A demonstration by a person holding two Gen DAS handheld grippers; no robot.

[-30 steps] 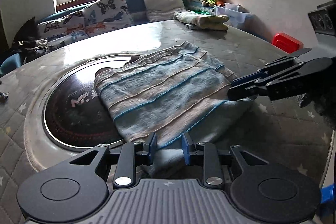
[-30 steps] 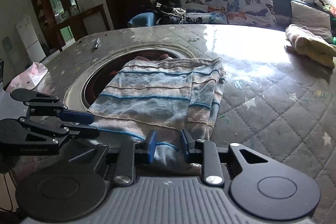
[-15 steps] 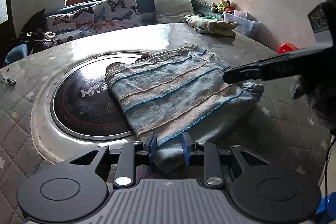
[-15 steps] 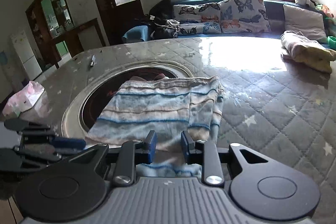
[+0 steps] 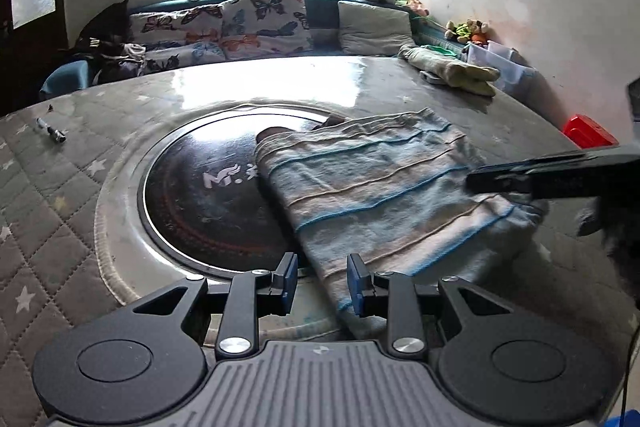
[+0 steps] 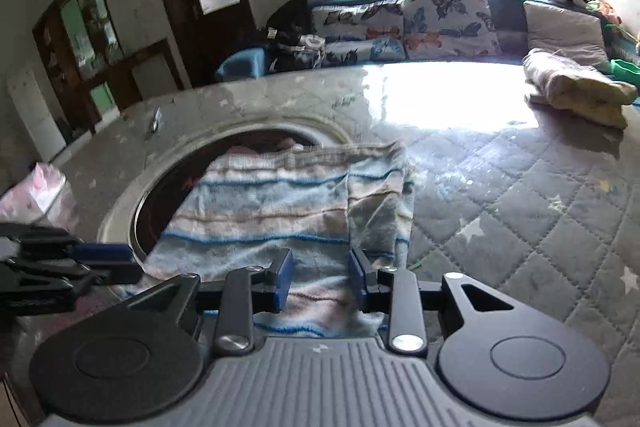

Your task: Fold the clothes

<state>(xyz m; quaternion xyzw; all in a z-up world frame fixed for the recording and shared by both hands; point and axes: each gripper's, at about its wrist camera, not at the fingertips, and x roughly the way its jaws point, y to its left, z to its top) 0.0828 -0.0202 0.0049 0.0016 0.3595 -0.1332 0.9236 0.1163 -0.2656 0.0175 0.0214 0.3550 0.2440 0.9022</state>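
Left to right on the quilted star-print table cover point(image 5: 44, 227): a small dark pen-like item point(image 5: 51, 131) near the far-left edge, then the round black glass inset point(image 5: 200, 203) with a metal ring, white lettering on it. The folded striped garment point(image 5: 376, 195), blue and beige bands, lies partly over the inset's right side and runs onto the quilting. Left gripper point(image 5: 322, 283) sits at the garment's near left corner, jaws at a narrow gap; the cloth edge lies against the right pad only and the left pad stands off it, so nothing is pinched. Right gripper point(image 6: 320, 277) is over the garment's near edge, cloth showing in the gap; its jaws have just been opening and the pads do not press the fabric. Each gripper shows in the other's view from the side. Far right on the table lies another folded bundle of clothes point(image 5: 452, 73), well apart from the garment. Butterfly cushions point(image 5: 264, 23) line the bench behind.
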